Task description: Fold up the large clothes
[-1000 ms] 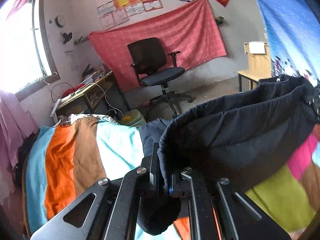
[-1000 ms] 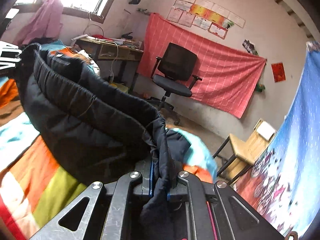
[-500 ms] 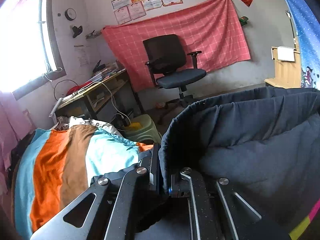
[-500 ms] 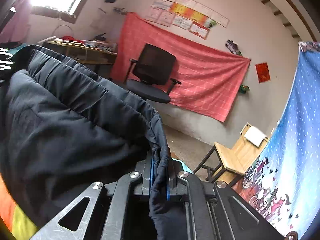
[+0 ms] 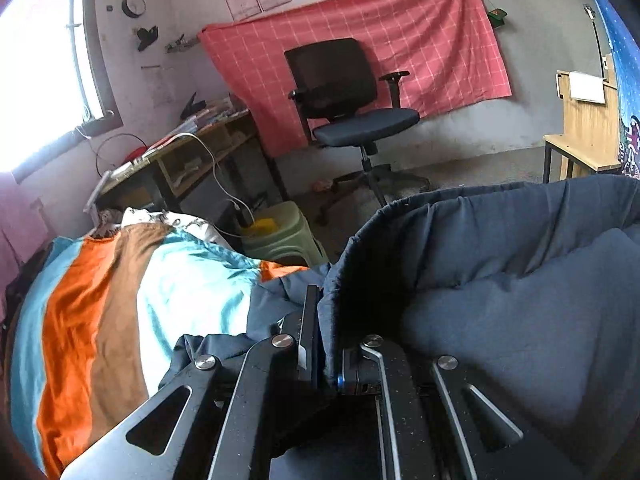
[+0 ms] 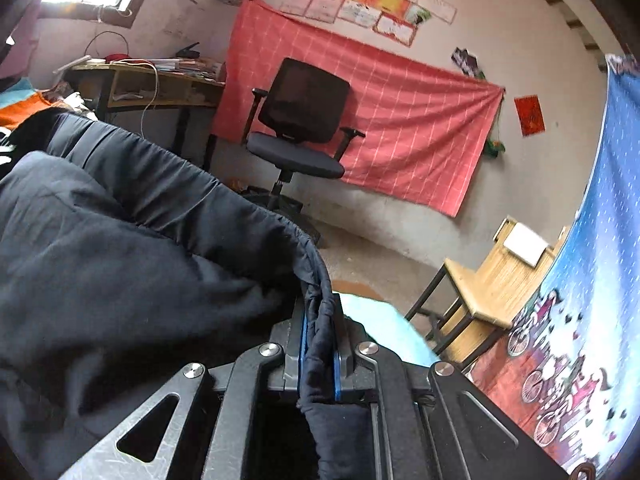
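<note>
Now the dark padded garment (image 5: 500, 320) fills a larger share of both wrist views than a second ago, its quilted bulk covering the pink and green patchwork that showed at the lower right of the left view. It hangs slung between the two tools above the striped bedspread (image 5: 100, 300), of which orange, brown and turquoise bands show only at the left; a half-second ago a little more brown stripe was visible. In the right view the same garment (image 6: 120, 260) spreads across the lower left and hides nearly all of the bed, leaving a sliver of orange at the far left edge and a pale blue patch just past the fingers.

Behind, the red checked cloth (image 5: 360, 60) on the wall and the black office chair (image 5: 344, 96) sit higher and nearer the centre than before; the wooden desk (image 5: 188, 152) stands at left under an overexposed window. The blue printed curtain (image 6: 592, 280) is cut off by the lens edge at right.

Left gripper (image 5: 326, 344): jaws pressed together on the garment's hem, which runs up and rightward from them. Right gripper (image 6: 318, 340): jaws likewise pinching a bunched fold of the hem between blue-edged pads, the cloth trailing below them out of frame.
</note>
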`<action>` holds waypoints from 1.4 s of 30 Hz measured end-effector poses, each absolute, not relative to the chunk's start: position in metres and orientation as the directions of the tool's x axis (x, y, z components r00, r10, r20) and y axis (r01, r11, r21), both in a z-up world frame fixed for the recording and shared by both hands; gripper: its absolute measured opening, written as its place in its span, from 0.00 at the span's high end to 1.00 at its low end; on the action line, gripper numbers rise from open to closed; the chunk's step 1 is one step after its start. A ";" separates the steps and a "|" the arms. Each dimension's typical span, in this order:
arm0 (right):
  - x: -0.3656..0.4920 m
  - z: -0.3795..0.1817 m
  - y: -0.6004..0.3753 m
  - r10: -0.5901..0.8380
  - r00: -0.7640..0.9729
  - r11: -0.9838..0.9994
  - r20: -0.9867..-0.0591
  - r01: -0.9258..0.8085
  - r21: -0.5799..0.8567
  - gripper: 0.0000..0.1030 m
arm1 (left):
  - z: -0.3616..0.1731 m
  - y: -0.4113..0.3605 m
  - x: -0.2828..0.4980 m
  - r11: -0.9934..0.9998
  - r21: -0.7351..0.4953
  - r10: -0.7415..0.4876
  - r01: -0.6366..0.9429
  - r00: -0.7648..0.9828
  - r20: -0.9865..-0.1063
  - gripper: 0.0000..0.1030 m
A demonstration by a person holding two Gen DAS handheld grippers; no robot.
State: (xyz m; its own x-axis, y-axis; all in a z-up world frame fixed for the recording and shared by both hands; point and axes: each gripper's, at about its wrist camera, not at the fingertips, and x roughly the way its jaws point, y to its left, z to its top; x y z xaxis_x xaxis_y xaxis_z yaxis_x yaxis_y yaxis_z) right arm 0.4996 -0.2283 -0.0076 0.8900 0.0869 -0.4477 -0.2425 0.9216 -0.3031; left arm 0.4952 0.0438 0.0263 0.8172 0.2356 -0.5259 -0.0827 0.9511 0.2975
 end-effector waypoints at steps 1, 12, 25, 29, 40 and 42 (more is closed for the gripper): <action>0.500 -0.010 -0.227 0.088 0.890 0.922 -0.447 -0.242 -0.301 0.90 | 0.025 0.045 0.497 0.953 0.292 0.231 -0.080 0.817 -0.529 0.95; 0.502 -0.006 -0.240 0.080 0.909 0.951 -0.408 -0.193 -0.242 0.26 | 0.022 0.051 0.499 0.974 0.215 0.180 -0.068 0.807 -0.562 0.93; 0.487 0.013 -0.257 0.110 0.924 0.971 -0.365 -0.178 -0.158 0.06 | 0.070 0.077 0.472 0.987 0.039 0.157 -0.156 0.874 -0.460 0.20; 0.473 0.024 -0.267 0.156 0.925 0.975 -0.347 -0.200 -0.095 0.02 | 0.071 0.073 0.450 0.994 0.032 0.109 -0.106 0.888 -0.447 0.19; 0.442 -0.006 -0.255 0.414 0.770 0.891 -0.486 -0.452 0.043 0.00 | 0.016 0.028 0.410 0.988 0.099 -0.046 0.121 0.832 -0.553 0.19; 0.449 -0.014 -0.248 0.423 0.752 0.884 -0.506 -0.464 0.050 0.00 | 0.012 0.023 0.417 0.986 0.115 -0.037 0.120 0.835 -0.549 0.16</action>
State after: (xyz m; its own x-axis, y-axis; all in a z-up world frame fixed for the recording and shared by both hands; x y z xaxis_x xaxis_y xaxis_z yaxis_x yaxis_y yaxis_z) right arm 0.4488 -0.2483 -0.0138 0.7518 0.4233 -0.5056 -0.4640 0.8844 0.0504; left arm 0.4167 0.0233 0.0123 0.8350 -0.0373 -0.5489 0.1198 0.9861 0.1152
